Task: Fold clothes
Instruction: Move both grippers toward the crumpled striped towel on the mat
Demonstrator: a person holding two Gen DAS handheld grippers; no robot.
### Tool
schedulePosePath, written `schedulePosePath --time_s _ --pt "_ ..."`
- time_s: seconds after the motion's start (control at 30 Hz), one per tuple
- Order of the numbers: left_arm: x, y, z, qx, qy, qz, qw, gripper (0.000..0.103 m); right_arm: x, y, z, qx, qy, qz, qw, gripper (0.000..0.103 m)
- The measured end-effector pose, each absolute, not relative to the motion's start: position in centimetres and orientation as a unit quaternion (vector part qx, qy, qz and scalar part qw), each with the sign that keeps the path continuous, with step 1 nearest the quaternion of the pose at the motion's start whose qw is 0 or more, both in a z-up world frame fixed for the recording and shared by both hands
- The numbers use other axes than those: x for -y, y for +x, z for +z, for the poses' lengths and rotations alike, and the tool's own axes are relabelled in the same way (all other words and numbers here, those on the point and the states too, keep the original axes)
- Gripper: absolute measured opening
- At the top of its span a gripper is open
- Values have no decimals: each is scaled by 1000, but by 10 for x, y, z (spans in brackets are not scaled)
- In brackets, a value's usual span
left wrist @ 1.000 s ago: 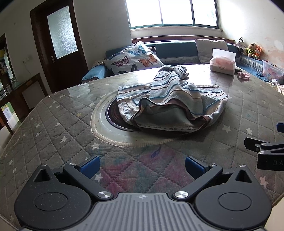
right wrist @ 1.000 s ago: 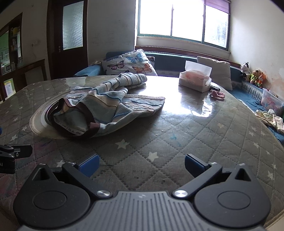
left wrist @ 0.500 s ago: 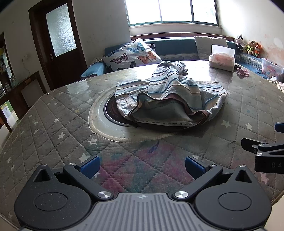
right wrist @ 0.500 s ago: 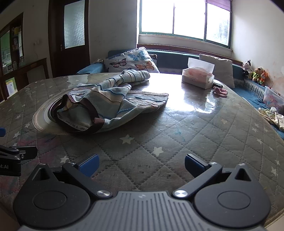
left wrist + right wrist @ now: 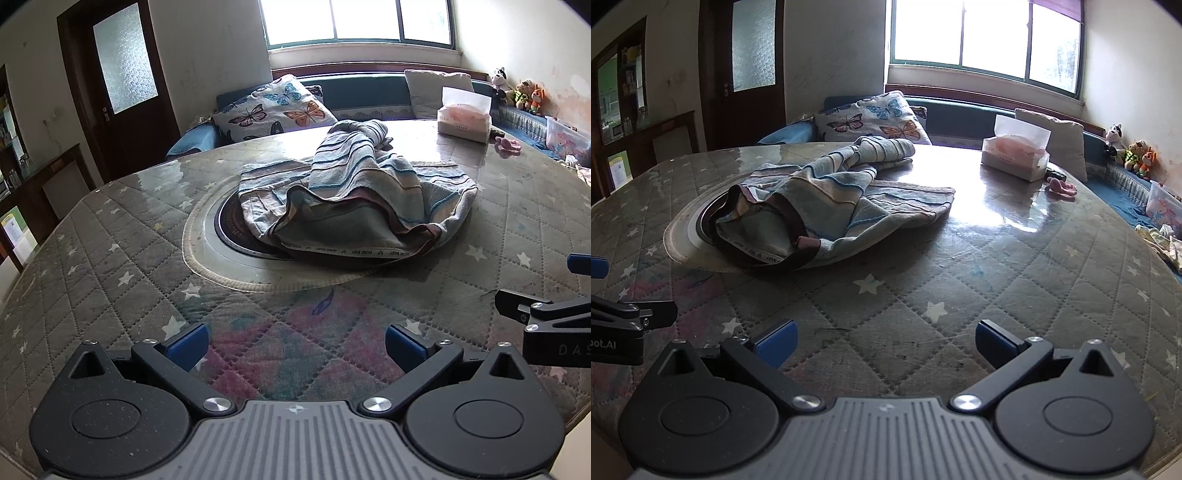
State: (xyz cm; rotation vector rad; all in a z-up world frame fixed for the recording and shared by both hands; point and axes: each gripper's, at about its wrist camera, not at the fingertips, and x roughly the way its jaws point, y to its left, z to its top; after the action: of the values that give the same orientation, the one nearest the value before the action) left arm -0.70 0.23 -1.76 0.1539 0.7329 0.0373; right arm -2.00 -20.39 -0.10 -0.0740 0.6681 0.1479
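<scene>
Both my left tool [image 5: 294, 343] and right tool [image 5: 884, 341] hang released and empty above the quilted surface [image 5: 1015, 280]; the striped garment [image 5: 354, 199] lies crumpled mid-surface, ahead of them.

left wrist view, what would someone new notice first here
The crumpled striped garment heaped in the middle of the round table, partly over a dark round inset, draws the eye first. Next come the two open tools in the foreground, left tool and right tool, both empty and short of the garment. Behind it, a tissue box sits at the table's far right, with a butterfly pillow on the bench under the bright window.
</scene>
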Motion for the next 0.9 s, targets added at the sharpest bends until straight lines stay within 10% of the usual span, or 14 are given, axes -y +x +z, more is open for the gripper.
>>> schedulePosePath --time_s 0.9 --pt "-12 40 -9 -355 78 21 931 103 190 25 1 -339 -50 99 934 102"
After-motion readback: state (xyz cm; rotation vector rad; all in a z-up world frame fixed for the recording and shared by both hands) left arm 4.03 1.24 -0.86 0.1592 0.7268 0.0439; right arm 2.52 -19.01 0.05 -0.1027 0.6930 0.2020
